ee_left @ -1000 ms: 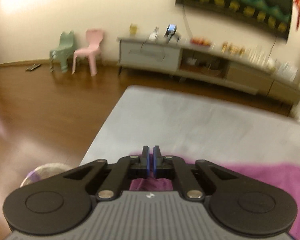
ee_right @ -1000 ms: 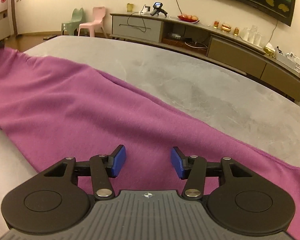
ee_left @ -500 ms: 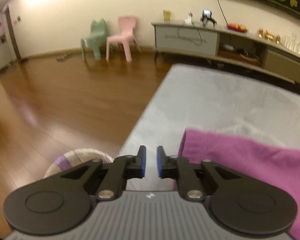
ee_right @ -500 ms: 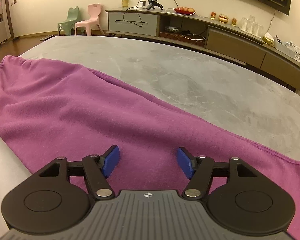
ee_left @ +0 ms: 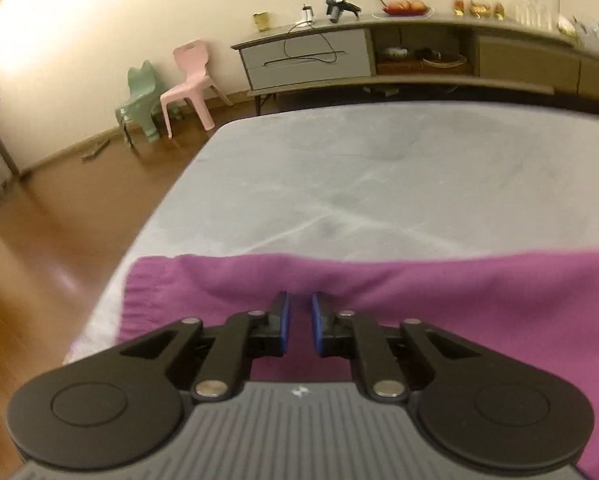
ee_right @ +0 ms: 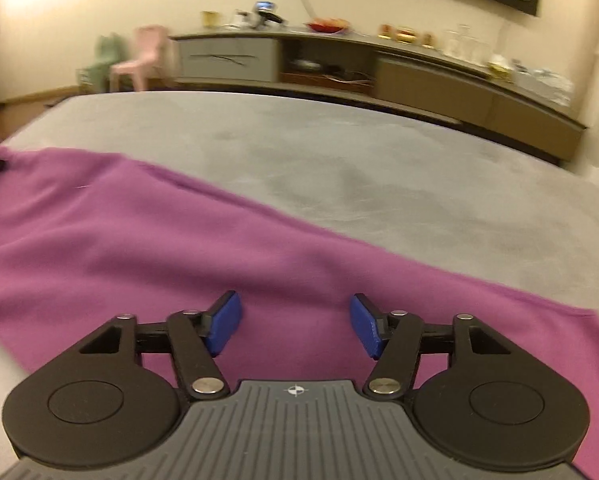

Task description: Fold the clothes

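Purple garment (ee_left: 439, 292) is lying flat along the near part of the grey table (ee_left: 379, 168), stretching across it in a long band, with its ribbed end (ee_left: 139, 296) sitting close to the table's left edge; left gripper (ee_left: 298, 322) is hovering over the garment near that ribbed end, blue pads (ee_left: 284, 322) parted by a narrow gap with only fabric showing beneath, nothing pinched between them; right gripper (ee_right: 295, 326) is sitting over the middle of the garment (ee_right: 179, 240), jaws spread wide, blue pads (ee_right: 225, 326) well apart and gripping nothing; cannot tell whether either one is touching the cloth; beyond the table's far edge a long sideboard (ee_left: 379, 52) is standing against the wall; 2 small chairs, pink chair (ee_left: 187, 84) and green chair (ee_left: 139, 100), are standing beyond the table's far left corner on the wood floor (ee_left: 39, 260); both views are slightly blurred.
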`<action>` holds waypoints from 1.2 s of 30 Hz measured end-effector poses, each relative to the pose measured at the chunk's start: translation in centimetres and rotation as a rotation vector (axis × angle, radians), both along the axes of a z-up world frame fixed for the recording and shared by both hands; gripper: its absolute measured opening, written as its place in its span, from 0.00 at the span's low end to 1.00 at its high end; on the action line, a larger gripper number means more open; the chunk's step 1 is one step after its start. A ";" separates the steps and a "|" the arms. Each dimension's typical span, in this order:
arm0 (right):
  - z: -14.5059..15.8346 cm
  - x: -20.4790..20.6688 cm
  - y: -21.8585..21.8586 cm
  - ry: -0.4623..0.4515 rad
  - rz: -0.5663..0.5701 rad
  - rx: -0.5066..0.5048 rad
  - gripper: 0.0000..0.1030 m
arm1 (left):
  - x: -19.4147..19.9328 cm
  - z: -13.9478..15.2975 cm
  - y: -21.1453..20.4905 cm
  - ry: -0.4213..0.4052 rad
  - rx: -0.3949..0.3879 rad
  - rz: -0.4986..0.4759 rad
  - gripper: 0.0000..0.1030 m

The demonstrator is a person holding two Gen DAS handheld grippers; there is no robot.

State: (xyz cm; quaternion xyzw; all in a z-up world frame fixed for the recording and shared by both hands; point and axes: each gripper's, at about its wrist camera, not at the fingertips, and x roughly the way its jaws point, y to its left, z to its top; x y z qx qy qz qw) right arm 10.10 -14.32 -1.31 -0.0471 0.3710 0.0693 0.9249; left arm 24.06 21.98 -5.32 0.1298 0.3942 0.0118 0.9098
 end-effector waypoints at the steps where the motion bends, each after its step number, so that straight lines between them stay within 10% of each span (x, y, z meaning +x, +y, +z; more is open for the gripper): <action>1: 0.4 -0.3 0.3 -0.019 0.002 -0.015 0.58 | -0.5 0.4 -1.8 0.002 -0.014 -0.069 0.12; 6: 3.1 -3.1 7.8 -0.105 0.263 0.041 0.58 | -2.2 0.6 -10.3 0.022 -0.027 -0.348 0.15; 12: -0.8 -3.0 16.1 -0.025 0.396 0.003 0.47 | 1.3 -0.7 -13.8 0.030 -0.040 -0.222 0.12; 19: 0.5 -4.0 15.2 0.011 0.403 -0.002 0.47 | 2.2 0.9 -13.8 0.005 -0.041 -0.230 0.11; 31: 0.2 1.4 -17.2 0.064 -0.421 0.141 0.47 | 1.8 -0.4 -4.6 0.072 0.014 -0.038 0.12; 36: -0.5 0.4 -25.4 0.064 -0.430 0.160 0.44 | 0.2 2.4 -7.5 0.033 -0.055 -0.111 0.12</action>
